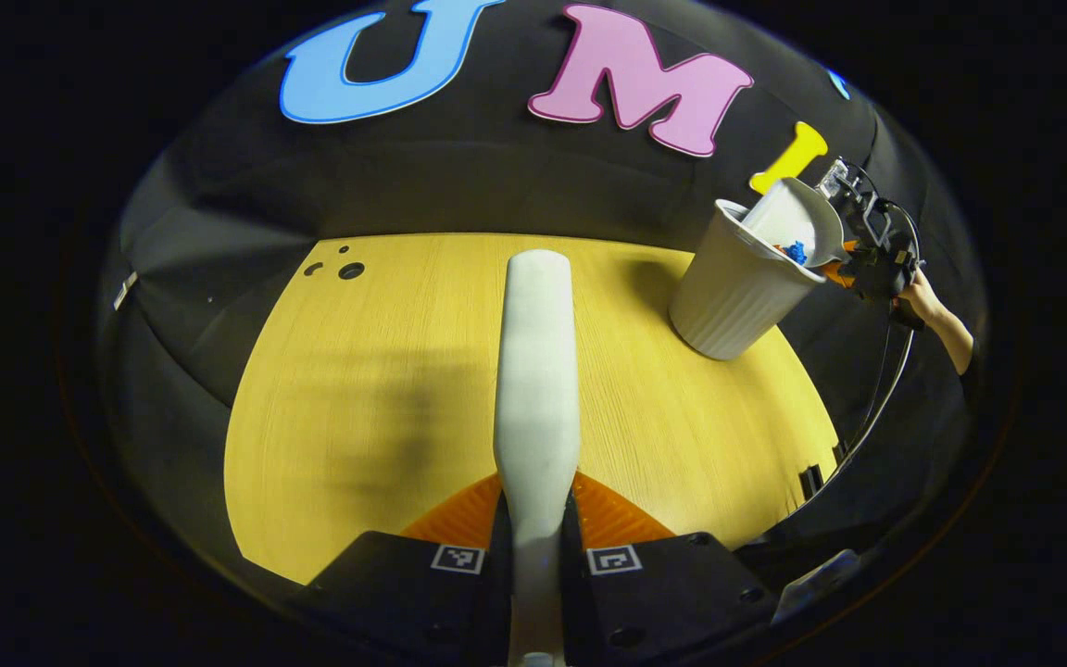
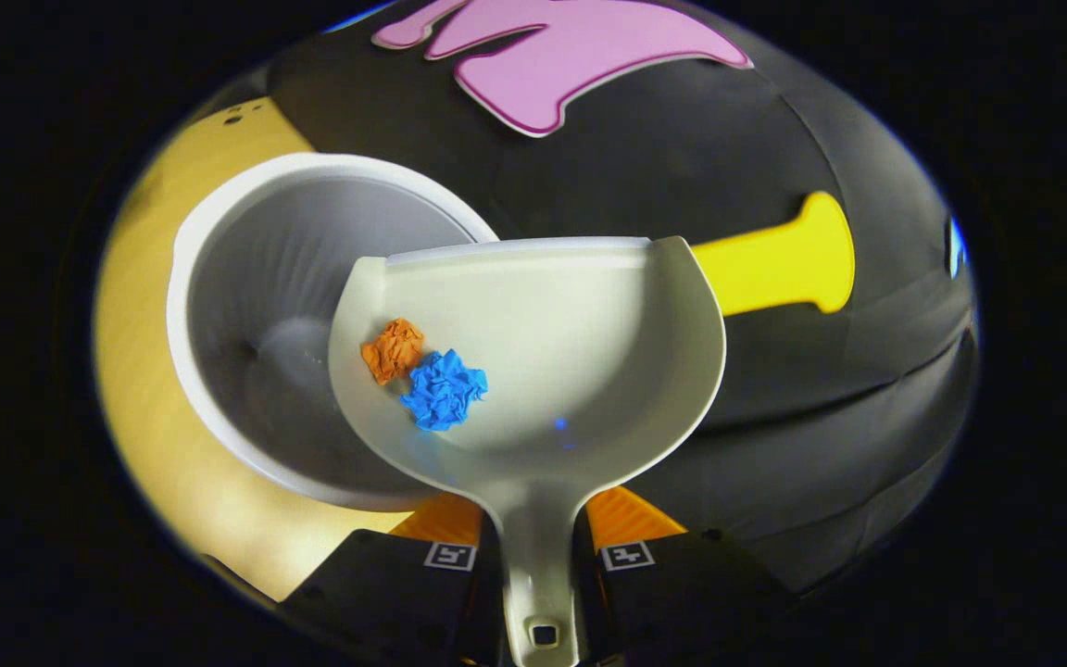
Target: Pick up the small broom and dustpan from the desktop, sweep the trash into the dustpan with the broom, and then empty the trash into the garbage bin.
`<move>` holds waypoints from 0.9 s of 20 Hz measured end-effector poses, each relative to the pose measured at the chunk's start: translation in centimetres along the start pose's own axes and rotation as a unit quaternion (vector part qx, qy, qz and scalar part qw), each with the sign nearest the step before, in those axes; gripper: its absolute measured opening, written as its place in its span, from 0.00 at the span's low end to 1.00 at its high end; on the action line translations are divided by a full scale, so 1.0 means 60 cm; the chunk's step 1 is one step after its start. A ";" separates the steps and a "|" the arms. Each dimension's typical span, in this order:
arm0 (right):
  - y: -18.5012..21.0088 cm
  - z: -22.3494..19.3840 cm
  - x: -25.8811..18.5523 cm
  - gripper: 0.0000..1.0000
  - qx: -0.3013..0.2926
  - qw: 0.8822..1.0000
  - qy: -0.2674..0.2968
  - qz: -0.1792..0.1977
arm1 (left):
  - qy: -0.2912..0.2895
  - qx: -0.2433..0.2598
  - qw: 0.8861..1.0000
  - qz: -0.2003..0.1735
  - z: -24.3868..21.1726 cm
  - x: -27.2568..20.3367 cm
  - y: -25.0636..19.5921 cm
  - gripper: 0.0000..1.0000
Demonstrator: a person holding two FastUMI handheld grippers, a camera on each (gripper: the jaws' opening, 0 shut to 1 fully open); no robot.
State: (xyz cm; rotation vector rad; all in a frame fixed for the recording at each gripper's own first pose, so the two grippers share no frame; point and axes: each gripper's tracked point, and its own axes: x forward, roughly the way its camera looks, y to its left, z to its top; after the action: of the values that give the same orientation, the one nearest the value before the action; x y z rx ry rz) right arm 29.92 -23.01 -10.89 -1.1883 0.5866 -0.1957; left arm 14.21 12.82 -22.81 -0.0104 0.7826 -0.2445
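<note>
Here the left gripper (image 1: pixel 536 519), at the bottom centre of the left gripper view, has both fingers pressed against the handle of the small broom (image 1: pixel 536 371), which runs straight up the middle of the frame over the yellow wooden desktop (image 1: pixel 357 398); the bristle end cannot be made out. In the same view the white ribbed garbage bin (image 1: pixel 737 292) stands on the desktop at the upper right, and the right gripper (image 1: pixel 867 264), held by a hand (image 1: pixel 922 301), is just beside the bin's rim with the dustpan (image 1: pixel 797 222) tilted over the opening. In the right gripper view the right gripper (image 2: pixel 538 556), at the bottom centre, is clamped on the dustpan's handle, both fingers against it. The dustpan (image 2: pixel 552 352) fills the middle of the frame, its left edge overlapping the open mouth of the garbage bin (image 2: pixel 256 306), which lies at centre left. Two crumpled scraps of trash lie in the pan near its left side: an orange scrap (image 2: pixel 393 349) and a blue scrap (image 2: pixel 443 389), touching each other.
</note>
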 end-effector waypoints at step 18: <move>-0.033 0.001 -0.010 0.34 -0.183 0.976 -0.063 -0.099 | 0.006 -0.030 0.999 -0.032 -0.002 -0.002 -0.050 0.24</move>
State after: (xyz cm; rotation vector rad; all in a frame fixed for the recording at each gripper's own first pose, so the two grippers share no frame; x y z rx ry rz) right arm 29.77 -23.43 -8.86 -1.6069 0.4014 -0.1837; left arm 13.37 9.94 -22.51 -0.0905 0.8013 -0.2811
